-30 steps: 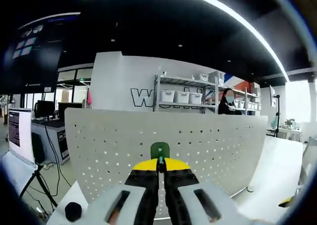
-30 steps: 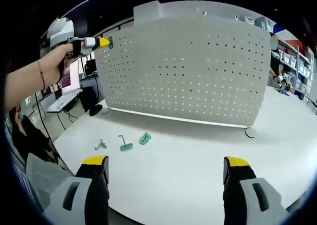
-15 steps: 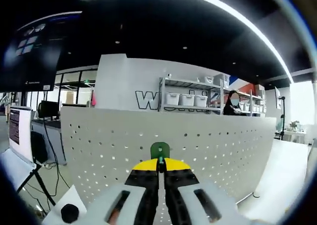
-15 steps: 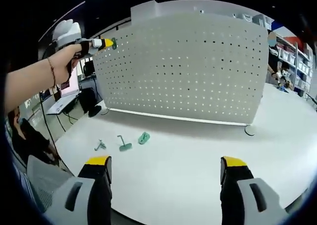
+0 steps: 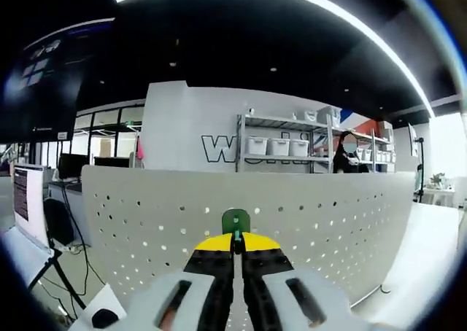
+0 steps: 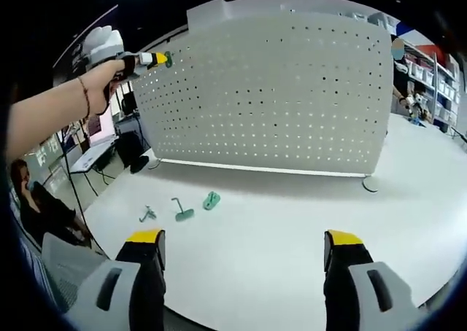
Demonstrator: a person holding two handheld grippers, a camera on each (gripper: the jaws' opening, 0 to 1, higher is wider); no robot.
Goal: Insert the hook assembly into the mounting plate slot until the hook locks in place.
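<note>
My left gripper point(image 5: 235, 242) is shut on a green hook piece point(image 5: 236, 219), held up close to the top of the white perforated mounting plate point(image 5: 306, 214). In the right gripper view the same left gripper point(image 6: 152, 58) sits in a person's hand at the upper left corner of the plate point(image 6: 270, 90), the green hook point(image 6: 168, 58) at its tip. My right gripper point(image 6: 244, 247) is open over the white table, with nothing between its jaws. Three more green hook parts point(image 6: 181, 211) lie on the table in front of the plate.
The white table point(image 6: 292, 222) stretches ahead of the plate, whose foot point(image 6: 372, 185) stands at the right. A monitor point(image 5: 25, 200) and a tripod sit left of the plate. Shelving with bins point(image 5: 277, 145) and a person stand behind it.
The left gripper has risen a little, so the plate's top edge sits lower in its view. The right gripper view has shifted only slightly; the hooks on the table stay put.
</note>
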